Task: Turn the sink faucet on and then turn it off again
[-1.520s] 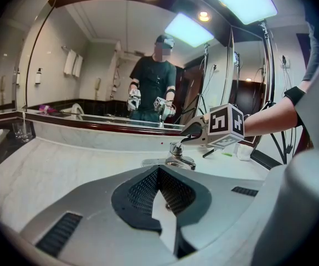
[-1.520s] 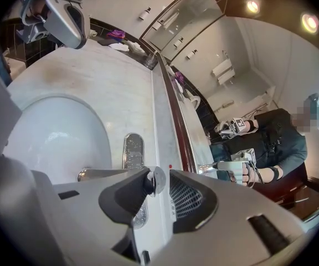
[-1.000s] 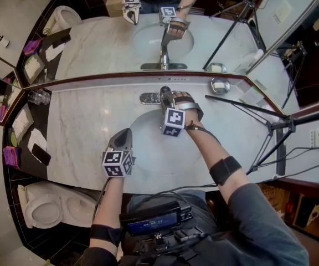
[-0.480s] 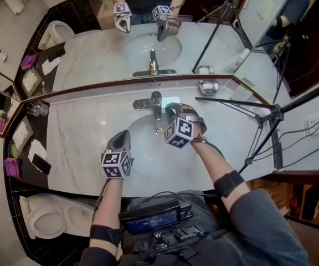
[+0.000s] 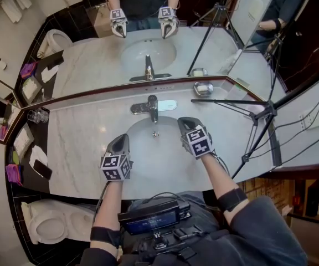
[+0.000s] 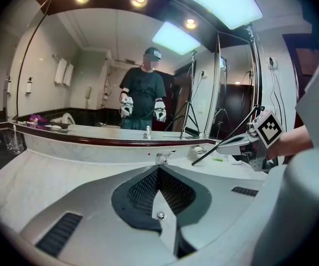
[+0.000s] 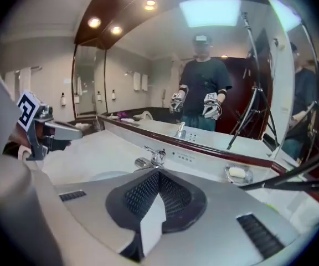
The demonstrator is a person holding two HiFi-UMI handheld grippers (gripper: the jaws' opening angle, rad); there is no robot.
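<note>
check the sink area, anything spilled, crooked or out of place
Nothing spilled or damaged. The faucet points straight into the sink, no water seen running, and the soap dish sits level. The only oddity is a tripod leg reaching over the right end of the counter.

The faucet stands at the far edge of the sink basin, with the mirror behind it. A soap dish sits to its right on the counter, and glasses sit at the far left. The left gripper is over the basin's near-left rim, the right gripper over its right rim. A tripod stands to the right.
</note>
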